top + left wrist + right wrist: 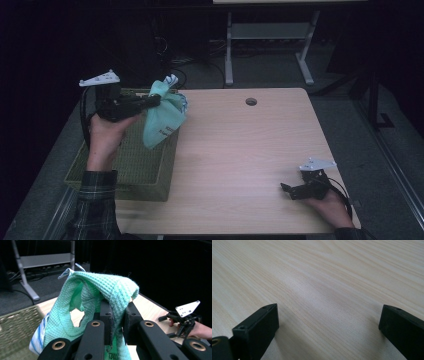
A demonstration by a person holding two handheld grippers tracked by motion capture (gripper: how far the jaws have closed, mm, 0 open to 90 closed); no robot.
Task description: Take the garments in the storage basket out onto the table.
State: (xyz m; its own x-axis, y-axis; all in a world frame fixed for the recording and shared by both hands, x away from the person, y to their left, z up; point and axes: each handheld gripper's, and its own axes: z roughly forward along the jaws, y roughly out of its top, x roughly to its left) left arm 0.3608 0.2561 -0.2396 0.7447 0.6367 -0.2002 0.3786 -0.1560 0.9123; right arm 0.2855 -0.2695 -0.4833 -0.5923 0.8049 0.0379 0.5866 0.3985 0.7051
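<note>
One cloth (162, 117), one basket (135, 165), two tools.

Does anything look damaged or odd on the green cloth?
Yes. The green cloth, pinched in the left gripper above the basket, has a ragged-edged gap in its hanging folds; it may be a tear or only a fold.

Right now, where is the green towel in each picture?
High view: the green towel hangs upper left, pinched by the left gripper above the basket.
Left gripper view: it drapes over the jaws, centre.
Right gripper view: not in it.
Shared landmark: the wooden table.
</note>
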